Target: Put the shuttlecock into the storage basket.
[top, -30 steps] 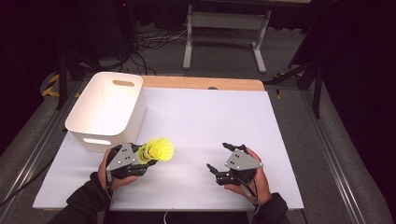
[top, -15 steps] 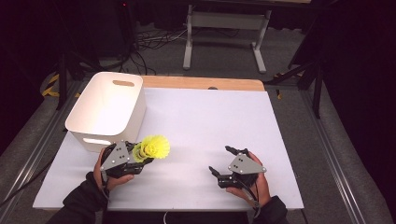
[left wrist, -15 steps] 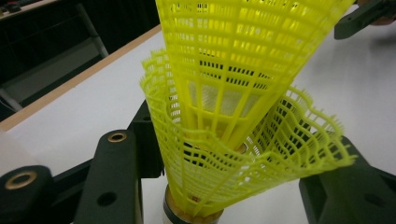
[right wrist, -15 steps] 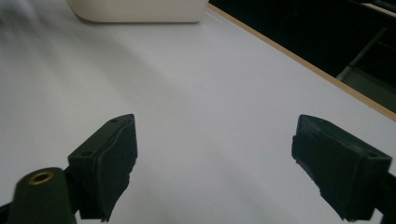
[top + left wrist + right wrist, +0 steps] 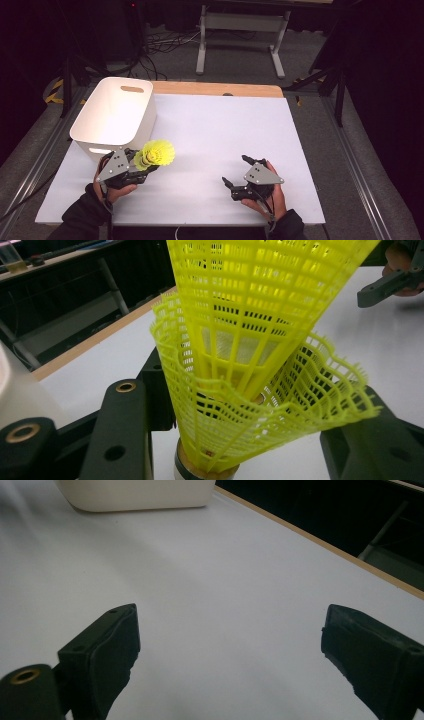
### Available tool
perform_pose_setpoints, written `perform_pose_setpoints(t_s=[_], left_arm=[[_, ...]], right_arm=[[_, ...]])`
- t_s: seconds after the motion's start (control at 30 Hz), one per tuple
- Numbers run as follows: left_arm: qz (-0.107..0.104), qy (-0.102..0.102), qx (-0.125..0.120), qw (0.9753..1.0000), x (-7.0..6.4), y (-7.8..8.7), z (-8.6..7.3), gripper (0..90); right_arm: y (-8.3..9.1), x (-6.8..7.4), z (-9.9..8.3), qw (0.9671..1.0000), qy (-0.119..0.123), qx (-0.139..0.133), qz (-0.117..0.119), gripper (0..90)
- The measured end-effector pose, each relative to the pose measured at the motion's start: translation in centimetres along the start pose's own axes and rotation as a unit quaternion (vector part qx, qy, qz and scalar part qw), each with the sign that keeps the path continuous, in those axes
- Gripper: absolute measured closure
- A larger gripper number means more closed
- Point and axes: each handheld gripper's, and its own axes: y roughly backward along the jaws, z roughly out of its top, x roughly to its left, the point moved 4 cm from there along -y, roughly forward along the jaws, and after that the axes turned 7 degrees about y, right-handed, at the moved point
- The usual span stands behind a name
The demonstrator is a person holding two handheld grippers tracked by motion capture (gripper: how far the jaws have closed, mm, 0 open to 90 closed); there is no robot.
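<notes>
Overhead, my left gripper [image 5: 142,167] clamped the yellow shuttlecocks [image 5: 156,154] just beside the white bin [image 5: 112,115]; right gripper [image 5: 235,172] sat wide, holding nothing, over the table [image 5: 225,130]. Left gripper view: nested shuttlecocks [image 5: 250,370] pinched at the base. Right gripper view: jaws spread, bin [image 5: 135,495] far off.

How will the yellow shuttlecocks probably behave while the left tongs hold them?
The yellow shuttlecocks are thin plastic mesh, so they are probably very light and somewhat springy. Two skirts appear nested, so the outer one may slip off. The left tongs flank the narrow cork end, probably the firmest place to grip.
</notes>
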Motion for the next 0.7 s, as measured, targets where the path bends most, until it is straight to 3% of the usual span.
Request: perform_pose_setpoints(t_s=[0.7], left_arm=[[0.015,0.005,-0.014,0.9998,0.9,1.2,0.4,49.4]], right_arm=[[0.1,-0.3,0.0,0.9999,0.007,0.004,-0.011,10.7]])
